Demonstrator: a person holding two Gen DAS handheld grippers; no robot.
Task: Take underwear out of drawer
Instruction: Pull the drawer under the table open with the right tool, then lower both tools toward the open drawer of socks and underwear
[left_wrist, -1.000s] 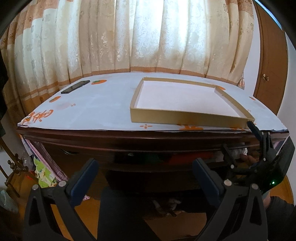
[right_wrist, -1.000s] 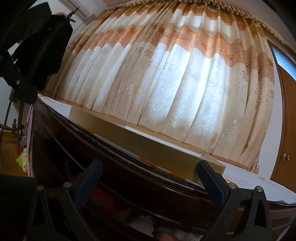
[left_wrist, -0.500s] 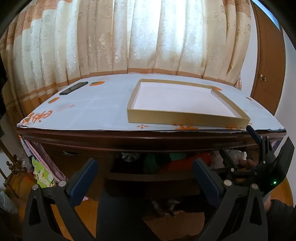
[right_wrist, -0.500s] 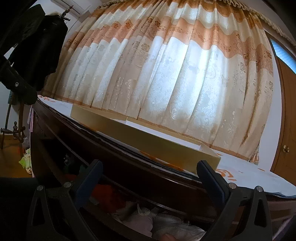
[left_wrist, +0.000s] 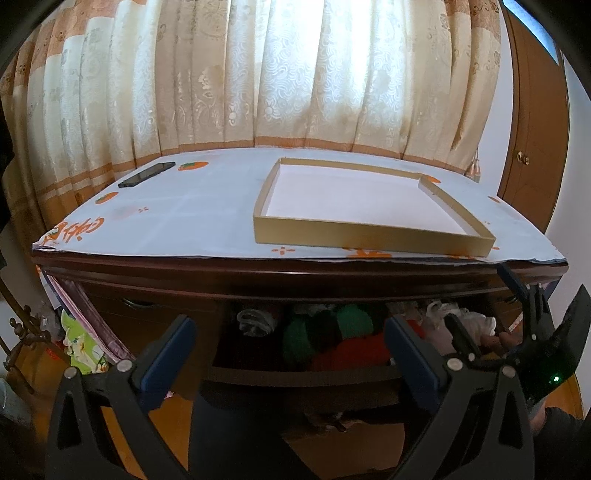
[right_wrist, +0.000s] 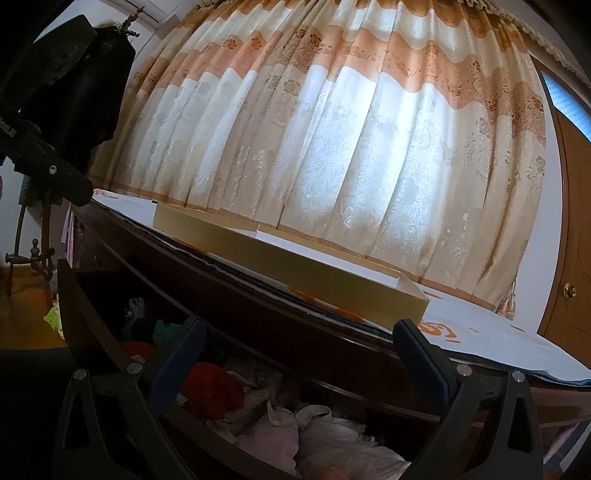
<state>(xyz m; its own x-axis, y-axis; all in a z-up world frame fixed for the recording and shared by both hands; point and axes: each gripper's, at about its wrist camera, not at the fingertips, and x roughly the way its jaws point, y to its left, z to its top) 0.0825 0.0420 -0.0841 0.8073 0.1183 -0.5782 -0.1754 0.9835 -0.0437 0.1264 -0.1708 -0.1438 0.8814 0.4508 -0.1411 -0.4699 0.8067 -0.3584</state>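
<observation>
Drawer (left_wrist: 303, 376) stands pulled out beneath the worktop (left_wrist: 207, 221), underwear (right_wrist: 325, 439) lying inside it untouched; left tongs (left_wrist: 288, 358) and right tongs (right_wrist: 299, 362) both gape wide and hold nothing, so extraction is judged outstanding.

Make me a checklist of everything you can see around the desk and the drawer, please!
Surface: dark wooden desk covered by a white cloth with orange prints.
Job's things: drawer pulled open; bundled clothes inside, green, red, and pale ones. None taken out yet.
Clutter: shallow gold box, empty, on the cloth; dark phone at the far left corner.
Grippers: left gripper open, in front of the drawer, holding nothing; right gripper open above the clothes.
Cables: nothing seen.
Surroundings: cream and orange curtains, wooden door on the right, dark clothing hanging.
</observation>
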